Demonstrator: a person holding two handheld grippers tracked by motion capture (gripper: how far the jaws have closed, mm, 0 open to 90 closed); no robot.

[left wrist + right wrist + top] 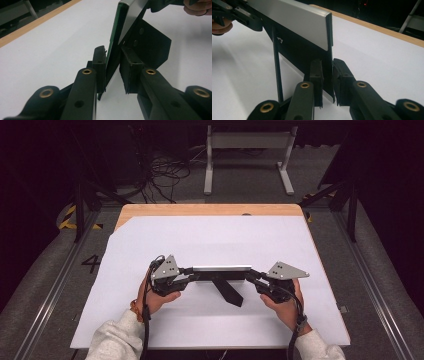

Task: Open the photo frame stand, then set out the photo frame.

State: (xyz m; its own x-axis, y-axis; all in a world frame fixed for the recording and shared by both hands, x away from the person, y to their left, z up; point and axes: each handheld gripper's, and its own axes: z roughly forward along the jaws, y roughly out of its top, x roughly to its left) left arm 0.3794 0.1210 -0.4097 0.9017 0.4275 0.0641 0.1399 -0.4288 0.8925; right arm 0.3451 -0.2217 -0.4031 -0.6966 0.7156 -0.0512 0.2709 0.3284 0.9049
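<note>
A flat panel (222, 269) with a silver face and a black back stands upright on edge across the white sheet, held at both ends. Its black prop stand (228, 291) slants toward me onto the sheet. My left gripper (191, 274) is shut on the panel's left end; in the left gripper view the panel (131, 15) runs between the pads (100, 66), and the stand (153, 43) spreads behind. My right gripper (253, 275) is shut on the right end; in the right gripper view its pads (315, 75) clamp the panel (294, 17) near its lower corner.
A white sheet (210, 240) covers most of the wooden table (210, 210), whose far edge shows bare. Beyond it lie floor cables (165, 172) and a white metal frame (247, 150). Metal rails (55, 285) run along both sides of the table.
</note>
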